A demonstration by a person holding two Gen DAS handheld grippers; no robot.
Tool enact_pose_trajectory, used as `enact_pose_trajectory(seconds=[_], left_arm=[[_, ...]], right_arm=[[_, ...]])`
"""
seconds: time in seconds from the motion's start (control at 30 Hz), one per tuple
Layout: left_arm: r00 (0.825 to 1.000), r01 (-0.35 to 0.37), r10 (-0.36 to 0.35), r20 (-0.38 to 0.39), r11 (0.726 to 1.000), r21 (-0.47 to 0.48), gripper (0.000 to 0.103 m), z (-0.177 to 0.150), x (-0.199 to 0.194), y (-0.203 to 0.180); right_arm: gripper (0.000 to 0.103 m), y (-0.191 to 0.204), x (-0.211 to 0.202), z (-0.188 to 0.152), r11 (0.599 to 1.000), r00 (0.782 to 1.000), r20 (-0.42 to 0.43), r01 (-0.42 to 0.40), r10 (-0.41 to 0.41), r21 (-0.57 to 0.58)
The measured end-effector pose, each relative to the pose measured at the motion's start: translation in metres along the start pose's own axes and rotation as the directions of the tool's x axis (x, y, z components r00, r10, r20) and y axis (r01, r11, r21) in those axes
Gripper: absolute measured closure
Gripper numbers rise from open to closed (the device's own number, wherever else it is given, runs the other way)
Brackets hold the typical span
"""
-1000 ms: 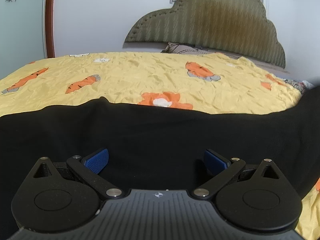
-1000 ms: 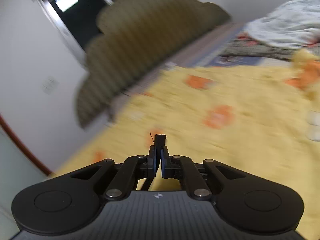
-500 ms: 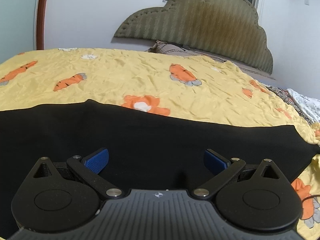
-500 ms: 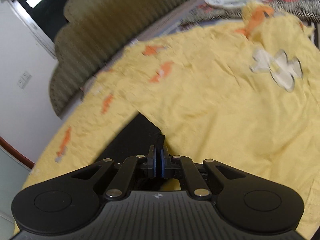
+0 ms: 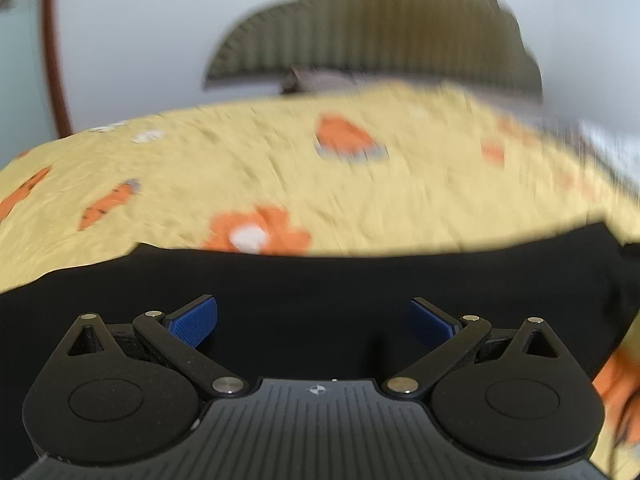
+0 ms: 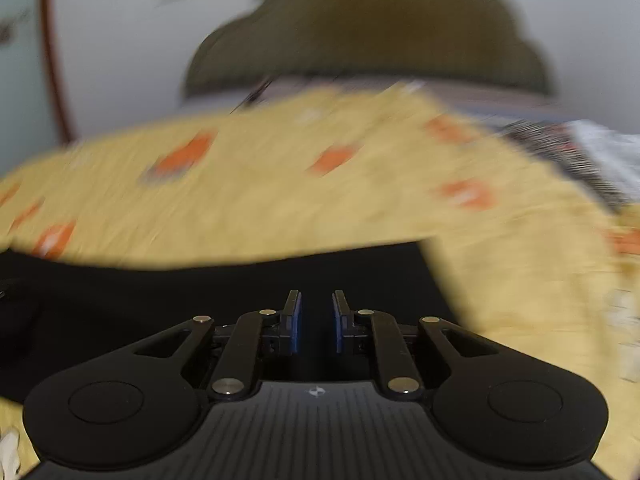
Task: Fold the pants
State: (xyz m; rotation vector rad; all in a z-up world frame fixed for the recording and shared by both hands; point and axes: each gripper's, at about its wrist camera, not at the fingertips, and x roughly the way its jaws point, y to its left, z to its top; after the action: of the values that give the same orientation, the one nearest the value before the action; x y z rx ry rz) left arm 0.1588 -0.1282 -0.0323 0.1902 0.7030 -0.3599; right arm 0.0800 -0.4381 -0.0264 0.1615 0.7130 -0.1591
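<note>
Pants (image 5: 312,280) lie flat and black across the yellow carrot-print bed (image 5: 280,168). Left tool (image 5: 314,318) hangs above them, blades spread wide; right tool (image 6: 317,320) shows a narrow gap, gripping nothing.

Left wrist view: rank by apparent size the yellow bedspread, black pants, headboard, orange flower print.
1. yellow bedspread and black pants: look alike in area, and the pants lie nearest the camera, partly hidden by the left gripper, so no ranking
2. headboard
3. orange flower print
</note>
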Motion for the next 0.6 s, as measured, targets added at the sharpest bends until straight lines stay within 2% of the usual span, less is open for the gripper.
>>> enact_pose_trajectory(seconds=[0.07, 0.13, 0.2, 0.23, 0.3, 0.37, 0.4, 0.43, 0.47, 0.5, 0.53, 0.6], left_arm=[[0.999, -0.002, 0.008, -0.054, 0.996, 0.094, 0.010, -0.011, 0.004, -0.011], [0.999, -0.012, 0.018, -0.031, 0.983, 0.183, 0.007, -0.030, -0.005, -0.016], [1.000, -0.020, 0.020, 0.002, 0.970, 0.241, 0.005, -0.046, -0.020, -0.014], [1.000, -0.015, 0.016, -0.002, 0.968, 0.250, 0.005, -0.048, -0.024, -0.013], [1.000, -0.004, 0.005, -0.005, 0.977, 0.213, 0.006, -0.041, -0.028, -0.009], [0.999, 0.013, -0.018, 0.035, 0.990, 0.141, 0.005, -0.027, -0.027, -0.011], [0.999, 0.018, -0.023, 0.045, 0.993, 0.118, 0.003, -0.021, -0.024, -0.015], [0.998, 0.025, -0.031, 0.050, 0.994, 0.106, 0.000, -0.015, -0.018, -0.020], [0.998, 0.031, -0.037, 0.043, 0.992, 0.119, 0.000, -0.013, -0.009, -0.028], [0.999, 0.028, -0.030, 0.013, 0.988, 0.152, 0.003, -0.013, -0.002, -0.036], [0.999, 0.022, -0.014, -0.041, 0.978, 0.207, 0.004, -0.017, 0.007, -0.045], [1.000, 0.021, -0.022, 0.004, 0.968, 0.250, 0.003, -0.030, -0.003, -0.046]], right_arm=[[0.088, 0.009, 0.022, -0.008, 0.998, 0.993, -0.121, -0.005, -0.003, -0.068], [0.088, 0.015, 0.015, -0.023, 0.986, 0.994, -0.108, 0.003, -0.022, -0.169], [0.087, 0.017, 0.001, -0.031, 0.967, 0.990, -0.139, 0.004, -0.040, -0.255], [0.084, 0.019, -0.004, -0.031, 0.960, 0.988, -0.145, 0.017, -0.060, -0.278], [0.081, 0.020, -0.012, -0.027, 0.969, 0.990, -0.107, 0.059, -0.087, -0.241], [0.081, 0.024, -0.015, -0.020, 0.987, 0.999, -0.044, -0.004, -0.004, -0.164], [0.080, 0.027, -0.011, -0.017, 0.990, 0.998, -0.040, -0.053, 0.048, -0.131], [0.075, 0.033, -0.005, -0.015, 0.988, 0.995, -0.051, -0.097, 0.091, -0.122], [0.066, 0.039, 0.003, -0.016, 0.982, 0.990, -0.066, -0.130, 0.122, -0.134], [0.061, 0.047, 0.011, -0.019, 0.976, 0.986, -0.094, -0.149, 0.135, -0.156], [0.056, 0.053, 0.016, -0.023, 0.971, 0.984, -0.124, -0.151, 0.129, -0.185], [0.054, 0.061, 0.008, -0.032, 0.951, 0.988, -0.115, -0.136, 0.107, -0.279]])
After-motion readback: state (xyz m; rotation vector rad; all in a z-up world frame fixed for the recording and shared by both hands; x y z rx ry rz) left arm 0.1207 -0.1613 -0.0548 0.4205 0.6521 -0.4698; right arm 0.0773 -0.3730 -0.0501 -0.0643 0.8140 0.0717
